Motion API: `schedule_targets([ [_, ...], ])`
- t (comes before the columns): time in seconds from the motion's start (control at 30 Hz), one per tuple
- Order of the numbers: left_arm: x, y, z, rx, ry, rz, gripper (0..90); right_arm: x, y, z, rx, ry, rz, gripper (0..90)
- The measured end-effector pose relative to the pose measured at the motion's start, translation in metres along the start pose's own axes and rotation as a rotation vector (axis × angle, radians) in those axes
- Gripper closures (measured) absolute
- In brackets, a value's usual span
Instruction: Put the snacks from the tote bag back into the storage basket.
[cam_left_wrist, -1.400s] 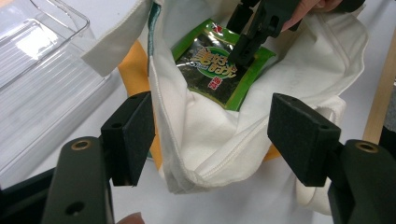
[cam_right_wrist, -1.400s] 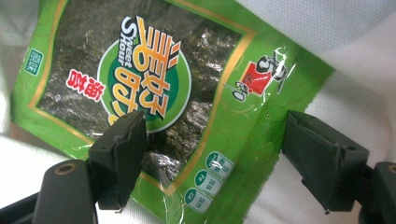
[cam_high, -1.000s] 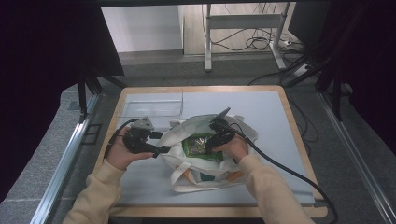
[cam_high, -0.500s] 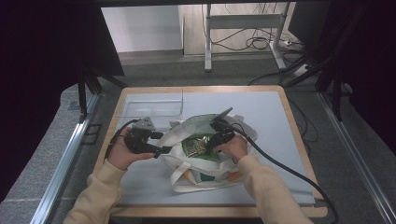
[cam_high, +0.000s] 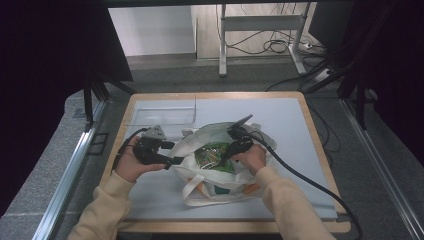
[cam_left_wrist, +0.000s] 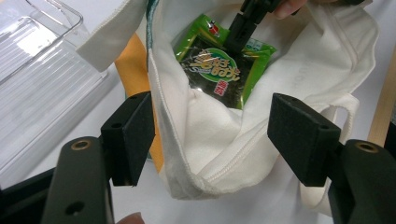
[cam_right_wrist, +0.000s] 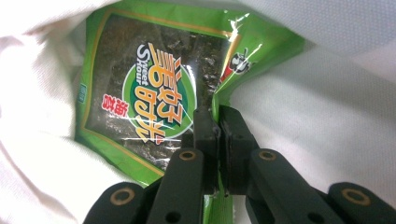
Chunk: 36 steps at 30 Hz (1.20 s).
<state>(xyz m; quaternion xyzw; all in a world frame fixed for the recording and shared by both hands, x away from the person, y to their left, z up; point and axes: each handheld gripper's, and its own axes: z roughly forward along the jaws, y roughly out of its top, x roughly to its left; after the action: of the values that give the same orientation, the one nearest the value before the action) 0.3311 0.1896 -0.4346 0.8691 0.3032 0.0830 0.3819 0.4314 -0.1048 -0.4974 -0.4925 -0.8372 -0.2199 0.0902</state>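
Green snack packet (cam_right_wrist: 140, 93) sits inside the white cloth bag (cam_left_wrist: 224, 140), right gripper (cam_right_wrist: 217, 126) just clamped onto its edge to lift it, left gripper (cam_left_wrist: 210, 135) spread wide around the bag rim, gripping nothing.

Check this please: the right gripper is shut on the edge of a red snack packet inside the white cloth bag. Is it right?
Not quite: the snack packet is green, not red, as the right gripper view shows. The right gripper is indeed shut on its edge inside the white cloth bag.

Bright even light on table, dark surround, close views slightly soft
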Motion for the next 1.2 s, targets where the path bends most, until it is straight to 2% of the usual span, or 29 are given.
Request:
schedule_targets([
  [0.13, 0.0, 0.0, 0.0, 0.0, 0.001, 0.004, 32.0, 0.002, -0.001, -0.006, 0.002, 0.012, -0.002, 86.6],
  [0.2, 0.0, 0.0, 0.0, -0.001, 0.0, 0.006, 31.8, 0.004, -0.003, -0.013, -0.009, -0.001, -0.026, 86.7],
  [0.33, 0.0, 0.0, 0.0, -0.004, 0.001, -0.001, 31.7, 0.008, -0.004, -0.025, -0.026, -0.01, -0.04, 86.7],
  [0.5, 0.0, 0.0, 0.0, -0.003, 0.001, 0.006, 31.5, 0.01, -0.007, -0.041, -0.036, -0.049, -0.086, 86.7],
  [0.57, -0.001, 0.0, 0.001, -0.008, 0.0, -0.01, 31.4, 0.01, -0.008, -0.047, -0.047, -0.059, -0.107, 86.6],
  [0.63, -0.001, 0.0, 0.002, -0.005, 0.001, -0.007, 31.4, 0.011, -0.008, -0.056, -0.058, -0.065, -0.13, 86.7],
  [0.73, 0.0, 0.0, 0.002, 0.004, 0.002, 0.007, 31.3, 0.011, -0.008, -0.059, -0.063, -0.067, -0.143, 86.6],
  [1.0, 0.001, -0.001, 0.001, -0.001, 0.005, -0.002, 31.3, 0.014, -0.008, -0.069, -0.094, -0.081, -0.208, 86.7],
  [1.2, 0.0, -0.001, 0.002, -0.006, 0.002, -0.01, 31.2, 0.016, -0.005, -0.082, -0.115, -0.085, -0.229, 86.7],
])
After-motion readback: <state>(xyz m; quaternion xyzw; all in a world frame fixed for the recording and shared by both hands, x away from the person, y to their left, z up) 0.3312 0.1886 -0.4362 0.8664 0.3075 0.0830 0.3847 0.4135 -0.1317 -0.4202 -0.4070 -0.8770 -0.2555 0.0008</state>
